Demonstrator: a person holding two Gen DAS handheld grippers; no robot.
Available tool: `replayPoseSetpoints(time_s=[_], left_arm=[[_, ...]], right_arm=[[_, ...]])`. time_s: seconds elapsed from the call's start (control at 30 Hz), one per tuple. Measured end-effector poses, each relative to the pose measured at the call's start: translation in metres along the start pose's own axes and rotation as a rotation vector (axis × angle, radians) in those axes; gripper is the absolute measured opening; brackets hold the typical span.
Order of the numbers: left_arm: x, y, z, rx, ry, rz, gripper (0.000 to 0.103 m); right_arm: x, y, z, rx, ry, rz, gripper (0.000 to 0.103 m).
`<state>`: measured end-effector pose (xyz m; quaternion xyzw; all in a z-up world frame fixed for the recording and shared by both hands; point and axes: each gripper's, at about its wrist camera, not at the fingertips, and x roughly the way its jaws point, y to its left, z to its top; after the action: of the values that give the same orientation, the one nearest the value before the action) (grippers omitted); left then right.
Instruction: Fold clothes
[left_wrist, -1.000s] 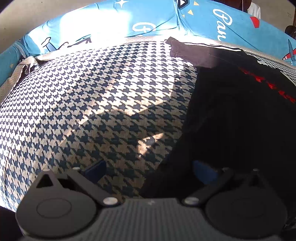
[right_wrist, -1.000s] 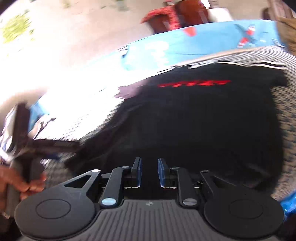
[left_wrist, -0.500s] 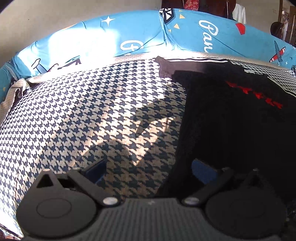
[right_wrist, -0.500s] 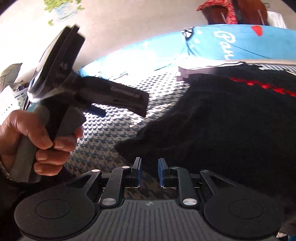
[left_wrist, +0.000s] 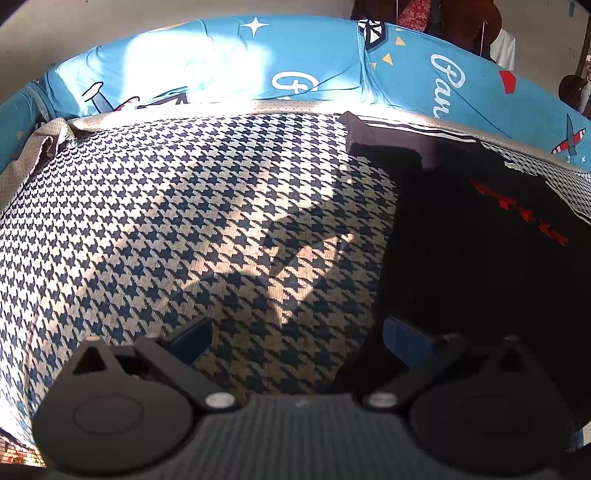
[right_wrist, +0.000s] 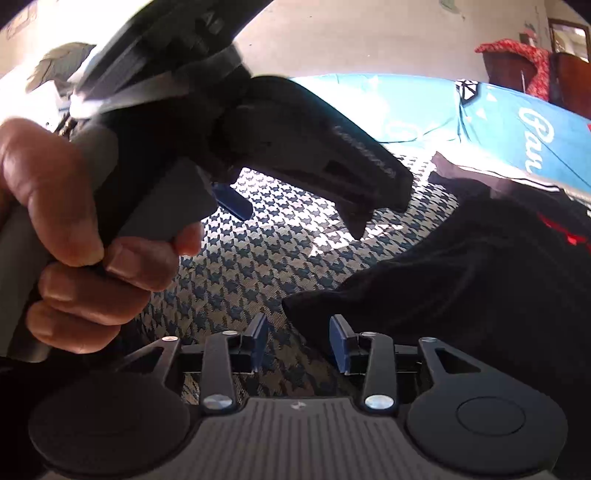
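— Change since a second ago?
— Right gripper (right_wrist: 299, 341) opened from a near-closed gap; now empty, jaws parted, hovering just short of the near corner of the black garment (right_wrist: 461, 280). Swung leftward too, bringing the left gripper (right_wrist: 306, 212) and the hand (right_wrist: 74, 236) holding it into view. Left gripper (left_wrist: 295, 338) spread wide throughout, nothing between its pads, its right pad over the garment's left edge.
— Meaning for the fold?
— Probably a regrasp being set up; no fold visibly completed.
— Garment position?
— Flat on the houndstooth cover (left_wrist: 166, 221), right half, red lettering (left_wrist: 517, 218) facing up, blue printed sheet (left_wrist: 221, 66) behind.
— Containers?
— None seen. Nothing to report.
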<state>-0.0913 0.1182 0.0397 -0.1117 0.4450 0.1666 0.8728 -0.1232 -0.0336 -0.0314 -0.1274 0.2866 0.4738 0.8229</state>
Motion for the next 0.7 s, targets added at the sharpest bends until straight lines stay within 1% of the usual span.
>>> replayPoseSetpoints(time_s=[0.17,0.3,0.33,0.37,0.4,0.43,0.5,0.57,0.63,0.7], left_arm=[[-0.005,0.001,0.000,-0.003,-0.010,-0.005,0.103],[-0.009,0.005,0.001,-0.018,-0.020,-0.006,0.103],[-0.010,0.007,0.002,-0.025,-0.022,-0.007,0.103],[-0.011,0.009,0.002,-0.032,-0.024,-0.008,0.103],[-0.012,0.011,0.002,-0.038,-0.027,-0.006,0.103],[-0.013,0.013,0.002,-0.045,-0.029,-0.004,0.103],[-0.014,0.017,0.003,-0.061,-0.033,-0.001,0.103],[-0.017,0.021,0.004,-0.077,-0.044,-0.003,0.103],[-0.022,0.026,0.005,-0.091,-0.059,-0.002,0.103],[-0.026,0.030,0.007,-0.105,-0.077,0.006,0.103]], right_arm=[[0.016,0.011,-0.002,-0.092,0.015,-0.076,0.041],[0.030,0.017,-0.005,-0.151,0.025,-0.150,0.040],[0.031,0.017,-0.004,-0.153,0.023,-0.150,0.037],[0.033,0.018,-0.004,-0.153,0.022,-0.148,0.027],[0.034,0.017,-0.002,-0.143,0.023,-0.142,0.019],[0.036,0.017,-0.001,-0.133,0.024,-0.137,0.016],[0.037,0.016,0.002,-0.108,0.021,-0.130,0.005],[0.036,0.012,0.006,-0.053,0.008,-0.103,0.005],[0.033,0.007,0.014,0.025,-0.019,-0.051,0.005],[0.032,0.006,0.020,0.071,-0.042,-0.024,0.005]])
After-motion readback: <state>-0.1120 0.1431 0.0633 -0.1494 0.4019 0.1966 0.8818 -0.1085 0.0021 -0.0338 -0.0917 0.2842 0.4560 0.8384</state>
